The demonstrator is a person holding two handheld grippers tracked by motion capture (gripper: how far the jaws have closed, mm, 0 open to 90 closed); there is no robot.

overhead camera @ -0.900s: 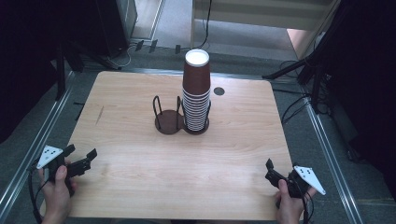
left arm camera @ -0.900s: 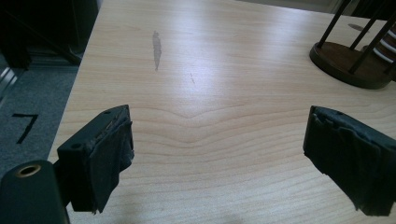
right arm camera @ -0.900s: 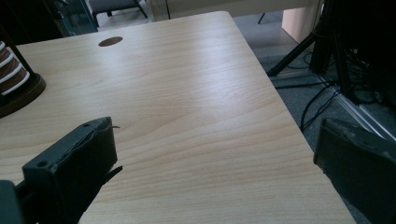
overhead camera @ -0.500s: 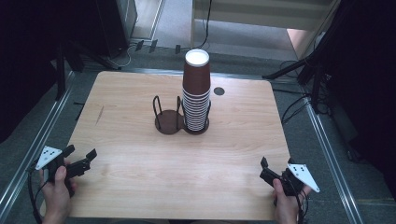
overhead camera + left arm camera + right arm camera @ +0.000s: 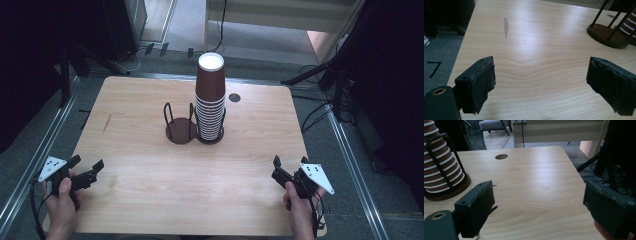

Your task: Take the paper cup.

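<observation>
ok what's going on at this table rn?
A person holds the left gripper and the right gripper at the near corners of the table, jaws open, nothing in them. Mid-table, a stack of brown paper cups sits in one ring of a double wire holder; the other ring is empty.
</observation>
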